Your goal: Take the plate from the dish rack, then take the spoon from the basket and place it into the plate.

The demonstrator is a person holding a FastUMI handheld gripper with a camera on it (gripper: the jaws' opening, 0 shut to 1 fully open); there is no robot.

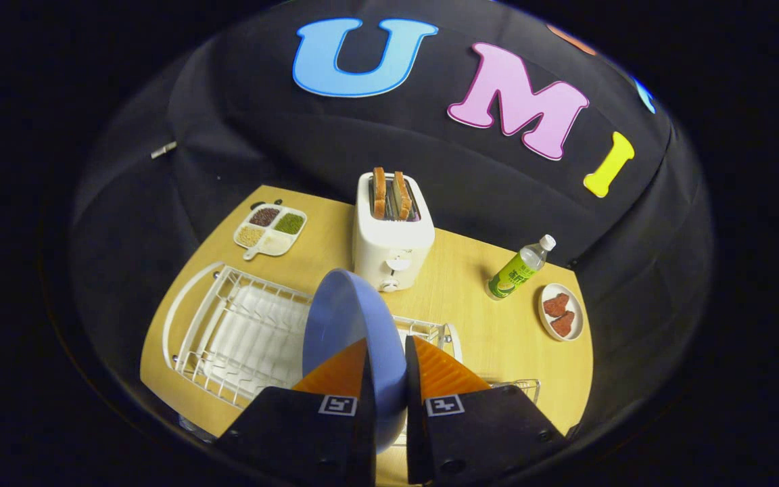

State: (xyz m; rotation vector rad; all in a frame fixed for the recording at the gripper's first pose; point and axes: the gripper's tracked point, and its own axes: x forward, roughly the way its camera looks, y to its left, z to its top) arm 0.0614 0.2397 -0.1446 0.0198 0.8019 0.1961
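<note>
A blue plate (345,325) stands on edge between my fingers, lifted above the white wire dish rack (241,331). My gripper (387,358) is shut on the plate, one finger on each face near its lower rim. Part of a wire basket (521,387) peeks out just right of the right finger; I cannot see a spoon in it.
A white toaster (393,237) with two bread slices stands beyond the plate. A green bottle (520,268) and a small dish of red pieces (560,311) sit to the right. A divided tray of beans (270,228) lies at the back left of the wooden table (470,318).
</note>
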